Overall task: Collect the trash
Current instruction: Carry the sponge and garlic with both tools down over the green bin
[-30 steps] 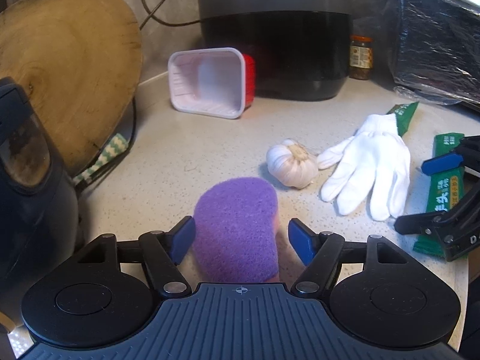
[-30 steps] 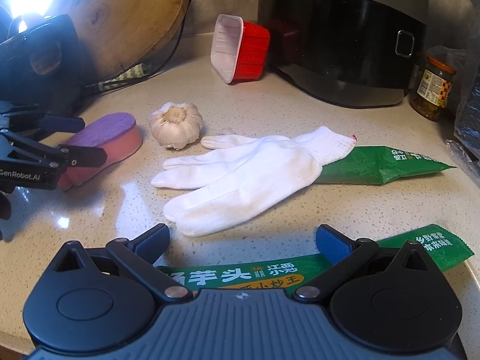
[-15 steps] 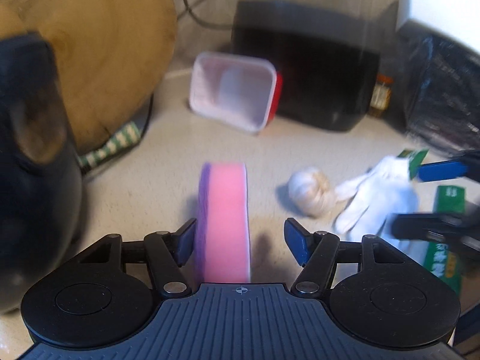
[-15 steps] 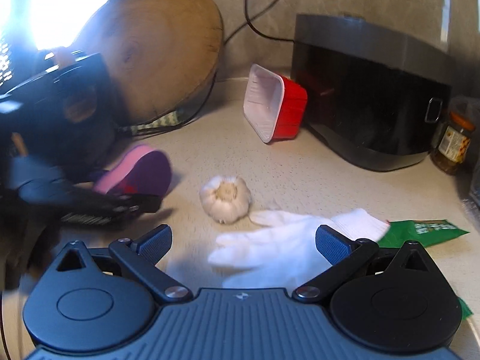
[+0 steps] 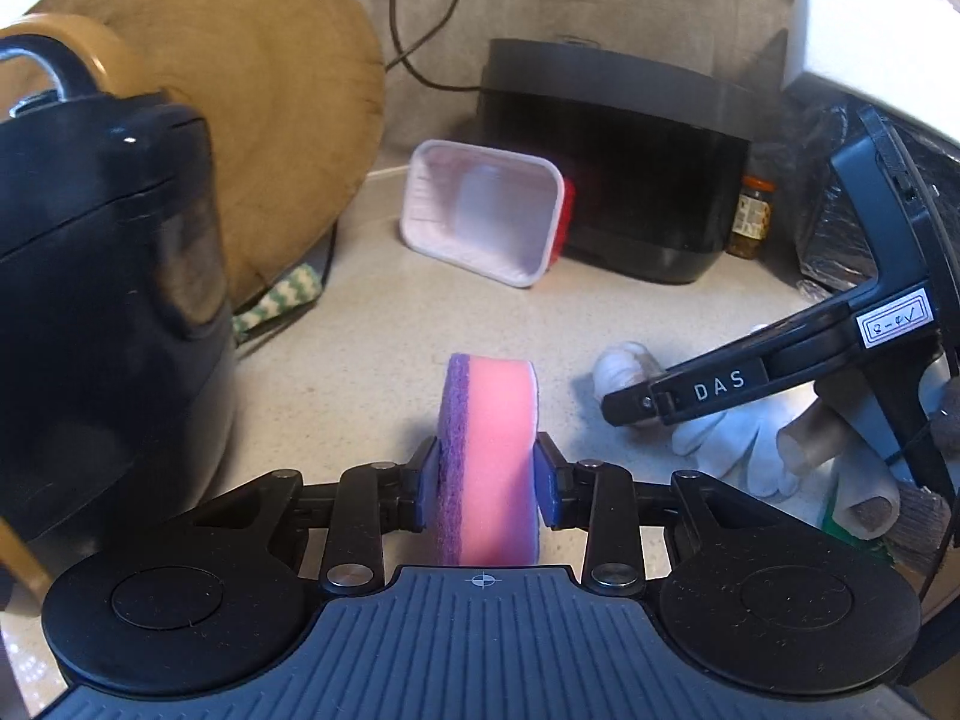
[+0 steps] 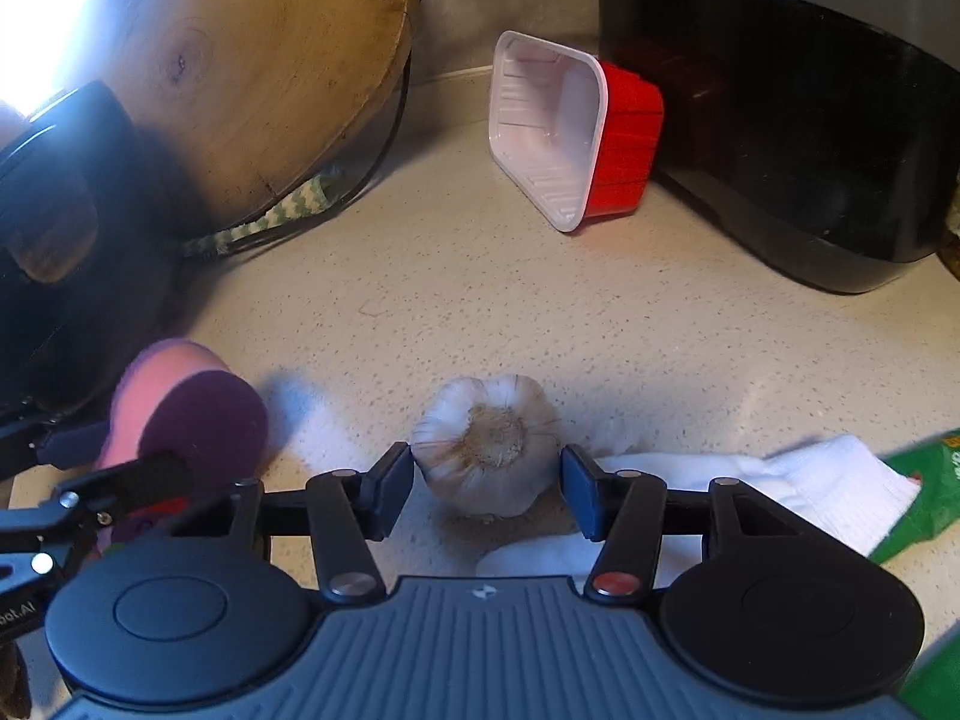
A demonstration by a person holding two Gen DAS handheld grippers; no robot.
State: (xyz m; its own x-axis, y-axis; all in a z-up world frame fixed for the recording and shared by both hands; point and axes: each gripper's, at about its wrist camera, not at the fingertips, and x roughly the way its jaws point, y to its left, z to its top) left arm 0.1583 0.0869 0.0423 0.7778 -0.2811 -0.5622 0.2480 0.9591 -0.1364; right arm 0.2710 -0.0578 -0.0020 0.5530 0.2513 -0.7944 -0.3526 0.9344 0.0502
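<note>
On a speckled beige desk (image 6: 540,300), the left tongs (image 5: 485,480) are pinching a pink foam sponge with a purple scouring face (image 5: 489,450), standing it on edge. The right tongs (image 6: 487,480) are spreading around a white garlic bulb (image 6: 487,441), pads just beside each flank, not yet touching. The bulb is sitting squarely between them, root end facing the camera; the right hand is nearer it.

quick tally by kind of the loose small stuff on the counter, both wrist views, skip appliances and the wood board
Sponge, held on edge in the left tongs: 1
Garlic bulb, between the open right tongs: 1
White glove: 1
Green wrapper: 1 visible
Red-and-white tray, on its side: 1
Jar: 1
Total: 6
</note>
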